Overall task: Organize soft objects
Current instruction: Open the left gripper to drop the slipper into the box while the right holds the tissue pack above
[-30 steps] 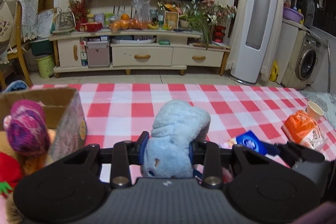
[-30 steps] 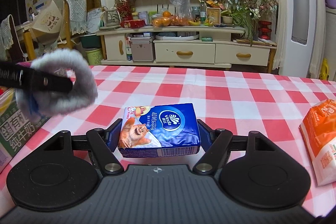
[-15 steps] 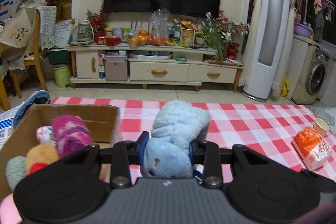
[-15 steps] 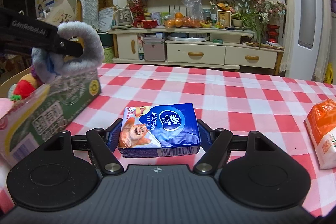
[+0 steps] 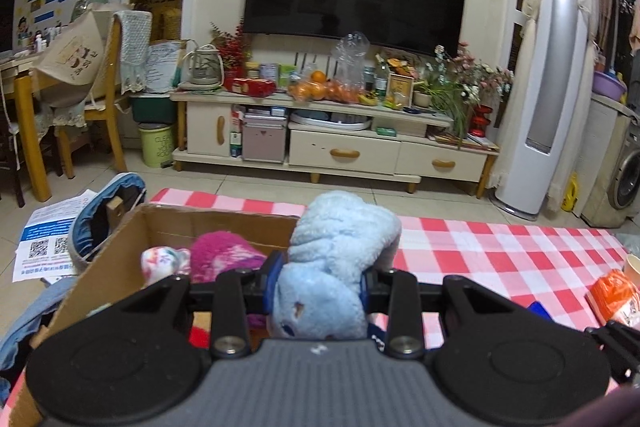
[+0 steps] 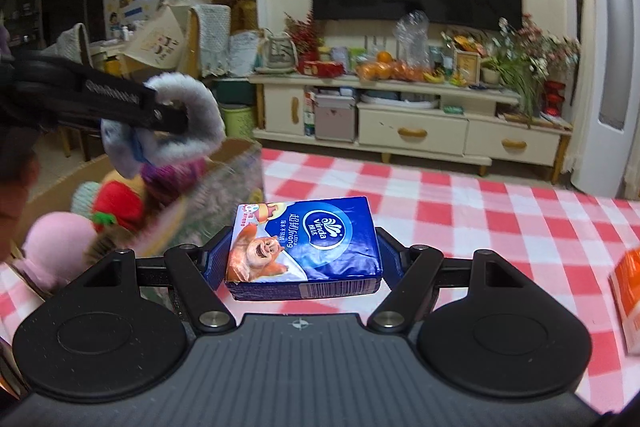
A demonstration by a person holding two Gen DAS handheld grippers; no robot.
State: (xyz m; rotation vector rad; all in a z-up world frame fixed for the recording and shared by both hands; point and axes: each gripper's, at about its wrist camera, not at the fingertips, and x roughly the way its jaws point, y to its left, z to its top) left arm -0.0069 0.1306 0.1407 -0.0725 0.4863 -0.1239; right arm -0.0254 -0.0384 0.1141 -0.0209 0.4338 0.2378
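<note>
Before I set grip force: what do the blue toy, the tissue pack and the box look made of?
Blue toy in the left claw: fuzzy plush, matte pile, seemingly dented by the pads. Tissue pack in the right claw: glossy printed plastic film with glare, probably soft inside. Box: brown corrugated cardboard, raw matte edge.

Pale blue fluffy plush toy [image 5: 336, 259], red-and-white checked tablecloth [image 5: 500, 247], dark blue tissue pack [image 6: 306, 247] with cartoon bear, brown cardboard box [image 5: 160, 223], magenta plush [image 5: 224, 255]

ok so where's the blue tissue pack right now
In the right wrist view, the blue tissue pack sits clamped in the right gripper, above the checked tablecloth, right of the cardboard box.
</note>
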